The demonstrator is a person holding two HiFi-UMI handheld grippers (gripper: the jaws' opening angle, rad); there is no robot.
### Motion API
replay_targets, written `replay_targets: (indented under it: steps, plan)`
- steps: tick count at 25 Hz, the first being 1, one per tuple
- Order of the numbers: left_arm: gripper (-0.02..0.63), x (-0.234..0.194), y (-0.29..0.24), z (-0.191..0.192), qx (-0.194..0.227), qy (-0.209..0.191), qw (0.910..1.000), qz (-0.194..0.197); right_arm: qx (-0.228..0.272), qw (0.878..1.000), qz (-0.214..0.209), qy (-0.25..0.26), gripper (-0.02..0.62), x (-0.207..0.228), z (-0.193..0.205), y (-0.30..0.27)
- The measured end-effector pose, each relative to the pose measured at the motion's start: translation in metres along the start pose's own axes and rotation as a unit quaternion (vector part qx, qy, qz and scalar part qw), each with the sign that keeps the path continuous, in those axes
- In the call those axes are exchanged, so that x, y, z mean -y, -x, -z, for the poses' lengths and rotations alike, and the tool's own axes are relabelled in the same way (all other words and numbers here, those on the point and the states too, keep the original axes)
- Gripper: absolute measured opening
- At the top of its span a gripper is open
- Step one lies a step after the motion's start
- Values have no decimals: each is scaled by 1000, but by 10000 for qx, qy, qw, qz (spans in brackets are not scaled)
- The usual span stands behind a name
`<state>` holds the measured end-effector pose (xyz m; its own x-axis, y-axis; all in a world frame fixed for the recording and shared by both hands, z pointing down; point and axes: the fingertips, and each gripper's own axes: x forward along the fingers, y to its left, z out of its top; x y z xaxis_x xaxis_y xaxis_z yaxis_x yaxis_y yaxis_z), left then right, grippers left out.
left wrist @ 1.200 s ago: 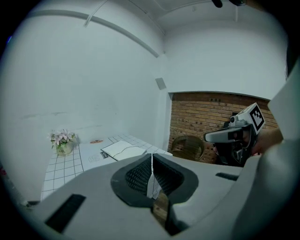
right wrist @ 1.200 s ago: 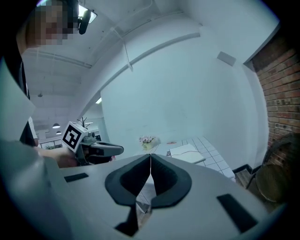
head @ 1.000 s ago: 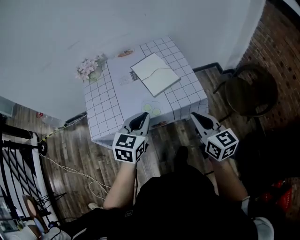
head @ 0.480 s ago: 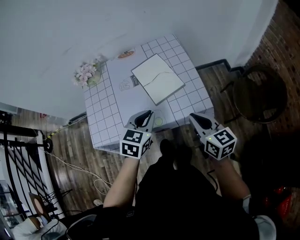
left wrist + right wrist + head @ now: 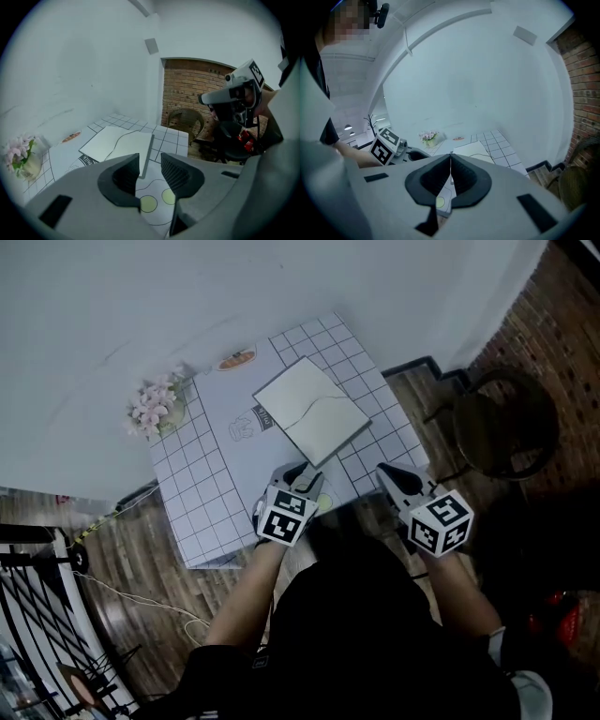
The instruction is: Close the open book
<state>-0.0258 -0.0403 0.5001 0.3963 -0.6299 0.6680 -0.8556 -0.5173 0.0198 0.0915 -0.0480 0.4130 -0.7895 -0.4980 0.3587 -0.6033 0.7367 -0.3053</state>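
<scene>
Approach step: open book lies flat on the counter; left gripper jaws just opened partway, empty; right gripper jaws together; next, probably hook one cover edge.

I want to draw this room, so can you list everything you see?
Table: one, white grid cloth, middle of view.
Open book: one, white, on the table.
Flowers: one bunch, pink, table's far left corner.
Chair: one, dark, right of the table.
Floor: one, brown wood, around the table.
Left gripper: one, grey, over table's near edge; jaws just been opening, empty.
Right gripper: one, grey, by table's near right corner; jaws shut, empty.
</scene>
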Motion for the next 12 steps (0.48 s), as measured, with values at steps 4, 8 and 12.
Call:
replay_targets:
  steps: [4, 8, 12]
  plan:
    - [137, -10, -26, 20, -192, -271, 9990, 311, -3, 9996, 246, -143, 5, 0, 6, -13]
    - [150, -21, -46, 28, -362, -376, 9977, 438, -104, 9991, 306, -279, 5, 6, 13, -29]
    - [190, -30, -74, 46, -873, -588, 9930, 538, -198, 9988, 258, -369, 5, 23, 23, -50]
